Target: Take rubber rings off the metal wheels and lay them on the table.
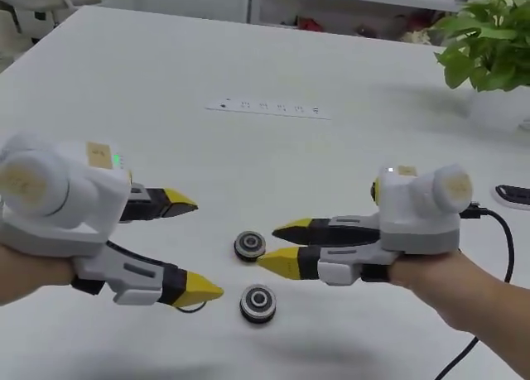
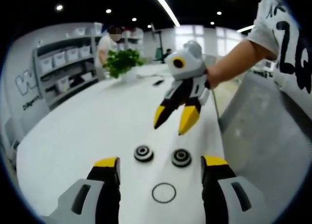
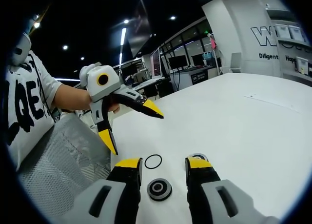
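While wheels (image 1: 249, 245) (image 1: 258, 302) lie near loose ring (image 2: 164, 193), plant (image 1: 489, 36), pwr strip (image 1: 267, 108) sit well apart.

In the head view, the left claw (image 1: 207, 248) is covering most of a loose rubber ring (image 1: 194, 309), and just a thin black arc is peeking out beside its lower jaw tip. In the right gripper view, the right claw (image 3: 163, 163) is hiding most of one metal wheel (image 3: 198, 156) behind a jaw. The head view's right edge is cutting off a potted plant (image 1: 489, 32) and a dark flat object (image 1: 515, 195). A row of small marks (image 1: 269, 108) on the tabletop (image 1: 166, 74) is showing too small to read.
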Motion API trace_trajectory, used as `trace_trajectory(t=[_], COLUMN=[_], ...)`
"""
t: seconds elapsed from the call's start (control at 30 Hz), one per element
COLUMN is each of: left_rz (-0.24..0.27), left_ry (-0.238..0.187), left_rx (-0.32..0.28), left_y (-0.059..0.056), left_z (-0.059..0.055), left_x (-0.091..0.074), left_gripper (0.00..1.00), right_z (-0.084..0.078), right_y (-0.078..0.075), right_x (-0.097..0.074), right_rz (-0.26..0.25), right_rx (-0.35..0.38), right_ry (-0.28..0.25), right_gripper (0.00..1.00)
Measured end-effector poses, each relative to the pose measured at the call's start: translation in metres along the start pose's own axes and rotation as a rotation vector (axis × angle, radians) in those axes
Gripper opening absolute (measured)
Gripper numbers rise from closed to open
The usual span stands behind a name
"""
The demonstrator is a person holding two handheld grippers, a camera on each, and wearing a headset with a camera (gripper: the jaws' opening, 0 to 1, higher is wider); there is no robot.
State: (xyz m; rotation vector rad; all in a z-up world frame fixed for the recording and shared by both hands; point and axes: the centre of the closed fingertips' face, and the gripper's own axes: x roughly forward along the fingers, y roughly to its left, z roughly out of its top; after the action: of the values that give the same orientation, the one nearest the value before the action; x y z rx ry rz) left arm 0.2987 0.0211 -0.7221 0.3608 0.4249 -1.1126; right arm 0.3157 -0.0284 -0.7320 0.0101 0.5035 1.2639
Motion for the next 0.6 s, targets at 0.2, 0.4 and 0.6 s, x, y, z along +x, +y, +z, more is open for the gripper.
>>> trace_trajectory(t=[0.2,0.4,0.6], left_rz=[-0.013,-0.031,-0.047], left_ry=[0.0,0.011,0.018], left_rx=[-0.008,-0.01,-0.009], left_y=[-0.002,-0.006,-0.009], left_z=[0.0,-0.003,-0.004], left_x=[0.008,0.016,0.022], left_gripper=[0.67,0.66,0.64], right_z=[-0.008,-0.016,-0.026], right_y=[0.001,0.001,0.001], right_x=[-0.002,-0.004,-0.005], right_rz=[0.0,0.001,0.006], right_rx=[-0.019,-0.035,-0.046], right_ry=[0.013,0.027,0.045], right_gripper=[0.33,0.34,0.34])
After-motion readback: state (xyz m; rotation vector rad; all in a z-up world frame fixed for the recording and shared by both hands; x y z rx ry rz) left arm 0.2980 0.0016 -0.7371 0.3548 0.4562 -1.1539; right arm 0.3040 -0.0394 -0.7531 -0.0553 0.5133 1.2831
